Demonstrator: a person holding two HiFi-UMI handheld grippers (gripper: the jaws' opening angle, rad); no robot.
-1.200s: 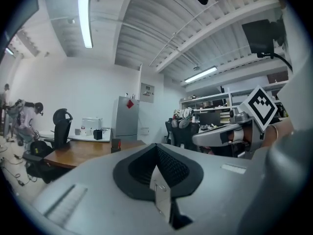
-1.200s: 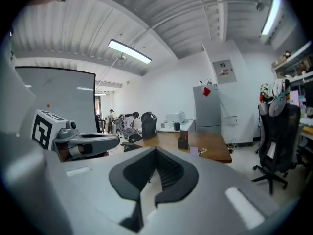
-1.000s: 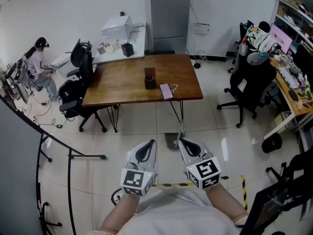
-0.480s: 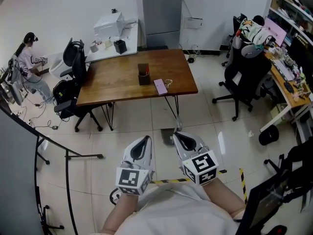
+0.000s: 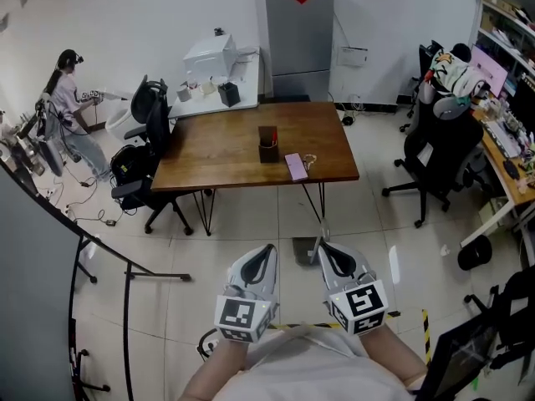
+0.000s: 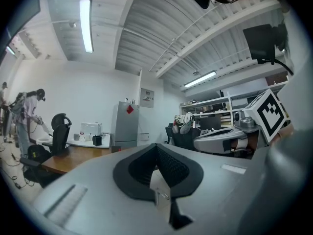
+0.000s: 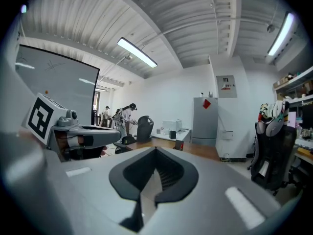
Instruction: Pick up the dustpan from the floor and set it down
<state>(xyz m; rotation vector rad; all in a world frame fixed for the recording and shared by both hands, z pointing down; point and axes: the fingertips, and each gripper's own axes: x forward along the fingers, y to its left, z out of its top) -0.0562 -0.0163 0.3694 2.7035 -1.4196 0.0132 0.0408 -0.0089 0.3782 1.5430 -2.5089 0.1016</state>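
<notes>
The grey dustpan (image 5: 303,250) lies on the tiled floor just in front of the wooden table, its thin handle (image 5: 323,229) standing up beside it. My left gripper (image 5: 269,247) and right gripper (image 5: 322,246) are held side by side close to my body, pointing toward the table. The right gripper's tip overlaps the dustpan's near edge in the head view; I cannot tell whether it touches. In the left gripper view the left gripper (image 6: 156,147) has its jaws together with nothing between them. The right gripper (image 7: 156,150) in its own view is shut and empty too.
A wooden table (image 5: 226,153) carries a dark holder (image 5: 267,144) and a pink flat item (image 5: 296,166). Office chairs stand at its left (image 5: 150,132) and right (image 5: 435,153). A black curved rail (image 5: 100,253) runs at left. A person (image 5: 71,90) stands far left. Striped tape (image 5: 292,326) crosses the floor.
The head view has swung a little, so the table and room shift in the picture. Both grippers stay side by side and shut, and the dustpan stays on the floor.
</notes>
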